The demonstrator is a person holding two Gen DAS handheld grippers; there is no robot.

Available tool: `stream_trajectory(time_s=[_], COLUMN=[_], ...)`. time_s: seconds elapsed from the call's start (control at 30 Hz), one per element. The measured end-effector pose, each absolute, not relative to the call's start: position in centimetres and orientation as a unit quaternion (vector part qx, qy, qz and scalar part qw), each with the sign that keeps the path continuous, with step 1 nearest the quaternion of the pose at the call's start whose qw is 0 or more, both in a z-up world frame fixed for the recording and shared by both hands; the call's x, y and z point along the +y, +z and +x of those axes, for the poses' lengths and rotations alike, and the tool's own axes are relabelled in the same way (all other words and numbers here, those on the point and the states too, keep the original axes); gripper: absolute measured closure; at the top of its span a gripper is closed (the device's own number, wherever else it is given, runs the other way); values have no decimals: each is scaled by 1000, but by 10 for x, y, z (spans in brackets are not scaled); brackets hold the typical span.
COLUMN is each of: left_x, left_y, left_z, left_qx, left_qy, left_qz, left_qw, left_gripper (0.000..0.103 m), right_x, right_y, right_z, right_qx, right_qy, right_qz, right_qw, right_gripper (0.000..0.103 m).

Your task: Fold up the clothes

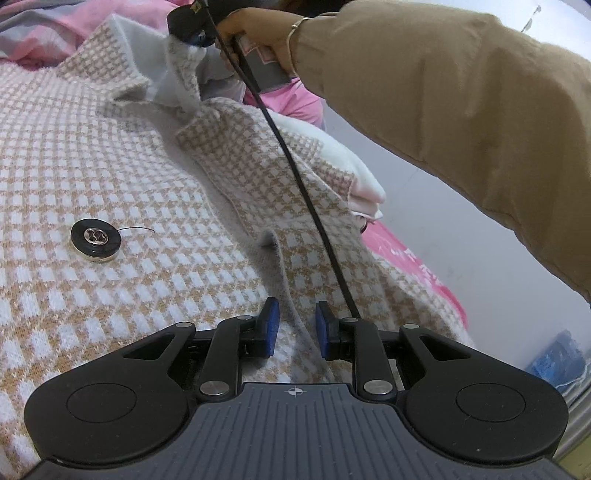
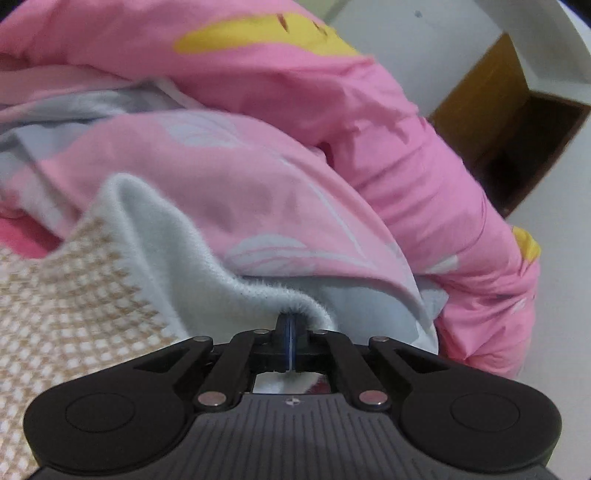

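Behind the checked knit jacket [image 1: 122, 177] lies a heap of pink bedding [image 2: 295, 122], with white folded cloth [image 1: 354, 173] just beside the garment's far edge. A black cable [image 1: 295, 177] runs across the jacket from the right claw [image 1: 186, 26] down toward the left claw [image 1: 295, 328]. The jacket lies spread out, its black button [image 1: 96, 240] facing up. The left claw's blue pads stand slightly apart with a fabric edge between them — whether they press it cannot be told. The right claw, held by a hand [image 1: 258, 40] in a tan sleeve [image 1: 461, 110], is clenched on the jacket's white lining edge and holds it raised.
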State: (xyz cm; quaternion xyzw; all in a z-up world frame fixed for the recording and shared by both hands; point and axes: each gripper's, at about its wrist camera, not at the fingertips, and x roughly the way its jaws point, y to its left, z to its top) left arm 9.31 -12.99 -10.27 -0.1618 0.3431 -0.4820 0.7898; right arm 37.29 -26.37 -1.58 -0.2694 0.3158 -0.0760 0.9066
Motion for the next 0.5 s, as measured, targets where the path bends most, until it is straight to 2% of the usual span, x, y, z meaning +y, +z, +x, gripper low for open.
stream_trajectory(time_s=[0.13,0.33,0.4,0.5], left_x=[-130,-130,-129,-127], left_y=[-102,-102,-103,-104], left_z=[93,93,95,99], left_qx=[343,344,345,352], left_qy=[-482,-483,-483,-480], left_qz=[-163,-166,-170,-185], left_qw=[789,788,787,782], left_gripper=[81,81,83,86], right_x=[-254,-243,-245,-261], right_y=[-9,-48,-55,-51], right_z=[363,405,417,427], right_qx=[332,405,371,356], right_qy=[3,0,-35,-48], right_qz=[-246,-264,-279,-205], right_qw=[911,876,885,910], right_gripper=[103,103,103,103])
